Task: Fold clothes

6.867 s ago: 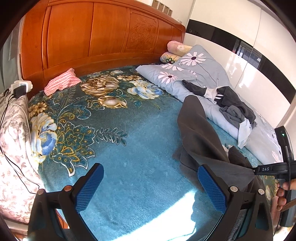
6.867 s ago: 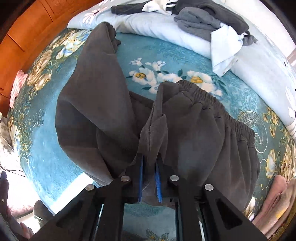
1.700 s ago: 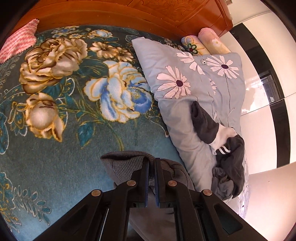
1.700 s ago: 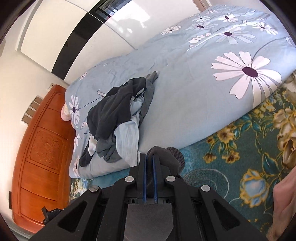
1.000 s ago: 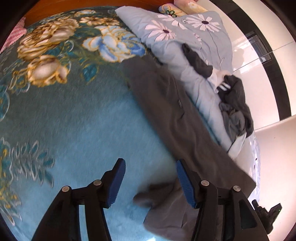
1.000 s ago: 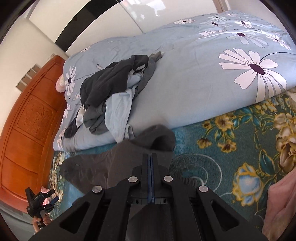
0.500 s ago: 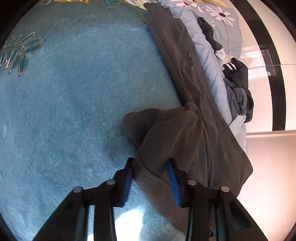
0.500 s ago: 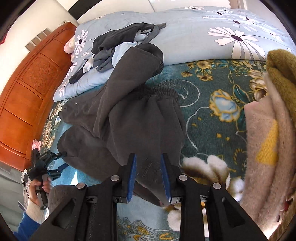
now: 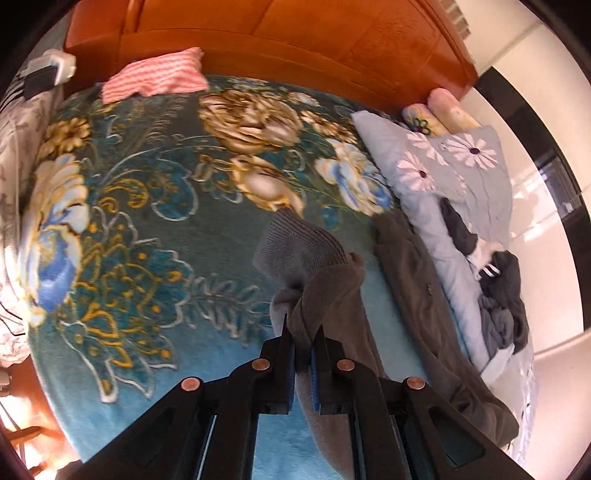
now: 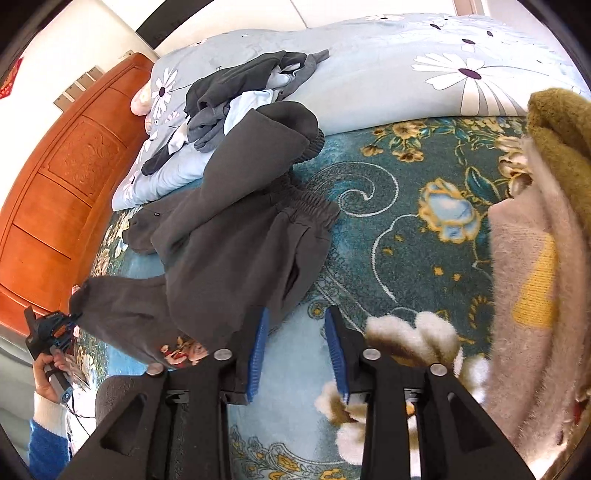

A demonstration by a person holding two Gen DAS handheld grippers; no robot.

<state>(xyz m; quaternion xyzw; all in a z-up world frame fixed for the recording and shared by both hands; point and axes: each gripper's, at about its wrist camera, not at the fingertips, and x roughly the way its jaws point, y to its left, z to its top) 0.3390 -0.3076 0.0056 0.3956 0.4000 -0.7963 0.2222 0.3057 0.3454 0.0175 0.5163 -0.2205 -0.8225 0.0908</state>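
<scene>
Dark grey sweatpants (image 10: 236,236) lie spread on the teal floral blanket (image 10: 406,236), waistband toward the middle, one leg reaching up onto the pale blue duvet. My left gripper (image 9: 303,360) is shut on a bunched leg end of the sweatpants (image 9: 325,291) near its ribbed cuff (image 9: 291,247), lifted above the blanket. It also shows at the left of the right wrist view (image 10: 55,328). My right gripper (image 10: 297,347) is open and empty, just off the edge of the sweatpants, over the blanket.
A pile of dark and white clothes (image 10: 243,92) lies on the blue flowered duvet (image 10: 406,74). Folded fuzzy pink and olive garments (image 10: 532,258) are at the right. A pink striped cloth (image 9: 155,75) lies by the wooden headboard (image 9: 295,33).
My left gripper closed on the pant leg end and lifted it toward the headboard. My right gripper let go of the sweatpants, opened wider and drew back.
</scene>
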